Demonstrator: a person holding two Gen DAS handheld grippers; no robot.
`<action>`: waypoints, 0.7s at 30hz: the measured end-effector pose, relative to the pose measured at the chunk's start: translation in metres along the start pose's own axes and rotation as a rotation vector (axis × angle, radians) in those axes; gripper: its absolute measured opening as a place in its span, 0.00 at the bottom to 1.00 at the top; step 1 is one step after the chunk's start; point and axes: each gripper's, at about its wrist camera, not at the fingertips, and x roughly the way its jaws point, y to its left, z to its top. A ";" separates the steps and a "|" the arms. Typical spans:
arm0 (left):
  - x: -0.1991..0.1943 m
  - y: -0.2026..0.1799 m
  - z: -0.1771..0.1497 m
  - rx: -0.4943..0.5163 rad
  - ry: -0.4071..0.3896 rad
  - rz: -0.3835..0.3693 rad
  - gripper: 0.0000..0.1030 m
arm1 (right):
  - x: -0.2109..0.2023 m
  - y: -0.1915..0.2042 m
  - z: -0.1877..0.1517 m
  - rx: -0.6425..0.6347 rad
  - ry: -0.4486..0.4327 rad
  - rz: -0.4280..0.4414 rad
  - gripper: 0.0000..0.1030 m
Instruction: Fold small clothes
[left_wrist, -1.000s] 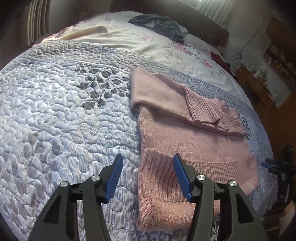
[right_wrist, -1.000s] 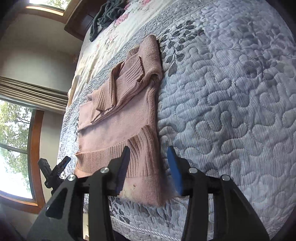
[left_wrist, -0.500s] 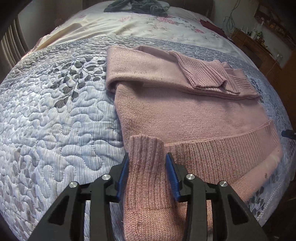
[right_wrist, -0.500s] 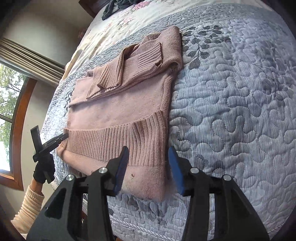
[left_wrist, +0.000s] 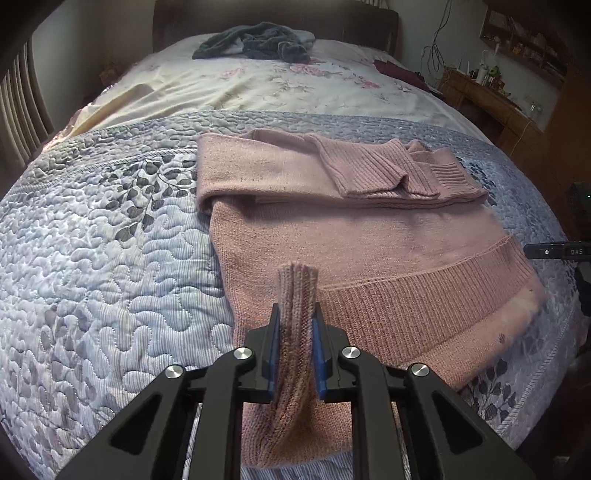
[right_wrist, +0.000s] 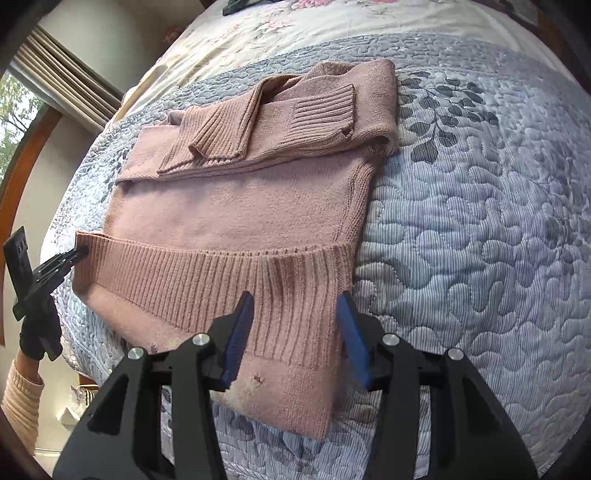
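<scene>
A pink knit sweater (left_wrist: 369, 236) lies flat on the quilted grey bedspread (left_wrist: 92, 240), both sleeves folded across its upper part. My left gripper (left_wrist: 297, 325) is shut on the near left corner of the ribbed hem, and a ridge of knit stands up between its blue pads. In the right wrist view the sweater (right_wrist: 240, 206) fills the middle, and my right gripper (right_wrist: 295, 306) is open, its fingers on either side of the other hem corner, low over the fabric. The left gripper (right_wrist: 70, 256) shows there at the far hem corner, held by a gloved hand (right_wrist: 37, 332).
A dark grey heap of clothes (left_wrist: 255, 40) lies near the headboard on a floral sheet (left_wrist: 277, 85). A wooden desk (left_wrist: 491, 99) with small items stands right of the bed. A window with curtains (right_wrist: 66, 85) is on the left. The bed's edge runs just below the hem.
My left gripper moved in over the hem corner and shut on it, bunching the knit upward. My right gripper came closer to the opposite hem corner and stayed open.
</scene>
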 end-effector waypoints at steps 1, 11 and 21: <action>0.008 0.002 0.000 -0.016 0.020 -0.007 0.16 | 0.004 0.000 0.002 -0.008 0.007 -0.022 0.46; 0.037 0.005 -0.001 -0.041 0.062 0.035 0.22 | 0.017 0.015 -0.002 -0.138 0.017 -0.142 0.08; 0.007 0.011 -0.007 -0.102 -0.011 0.002 0.12 | -0.021 0.009 -0.016 -0.093 -0.063 -0.044 0.04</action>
